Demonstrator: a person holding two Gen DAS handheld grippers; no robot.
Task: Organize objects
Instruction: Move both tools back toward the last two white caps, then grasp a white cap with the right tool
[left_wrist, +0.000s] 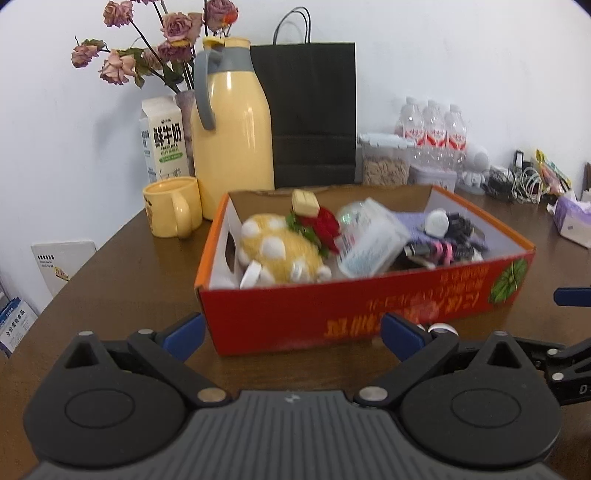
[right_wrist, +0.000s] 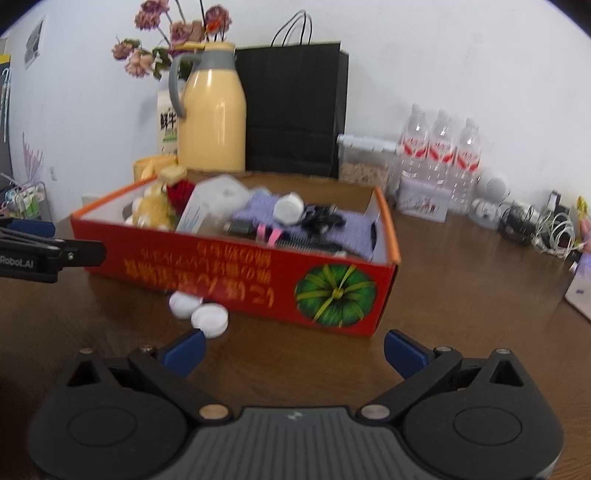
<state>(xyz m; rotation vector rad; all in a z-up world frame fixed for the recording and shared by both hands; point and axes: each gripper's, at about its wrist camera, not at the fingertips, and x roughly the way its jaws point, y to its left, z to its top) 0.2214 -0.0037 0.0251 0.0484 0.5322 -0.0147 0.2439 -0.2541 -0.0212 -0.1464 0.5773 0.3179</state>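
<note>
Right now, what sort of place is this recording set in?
Probably a home or small office table used for storage: a brown wooden table against a white wall, holding a yellow thermos jug, milk carton and bottled water.

You are working over a dark brown wooden table (right_wrist: 461, 295). A red cardboard box with an orange rim (right_wrist: 258, 280) is sitting on it just beyond your right fingers (right_wrist: 404, 352). Two round white plastic caps (right_wrist: 199, 310) are lying against the box's near wall, just ahead of the left-hand right finger. Far beyond the fingers, a yellow ceramic mug (left_wrist: 173, 206), a tall yellow thermos jug (left_wrist: 231, 136) and a black paper bag (left_wrist: 314, 118) are standing along the wall.
</note>
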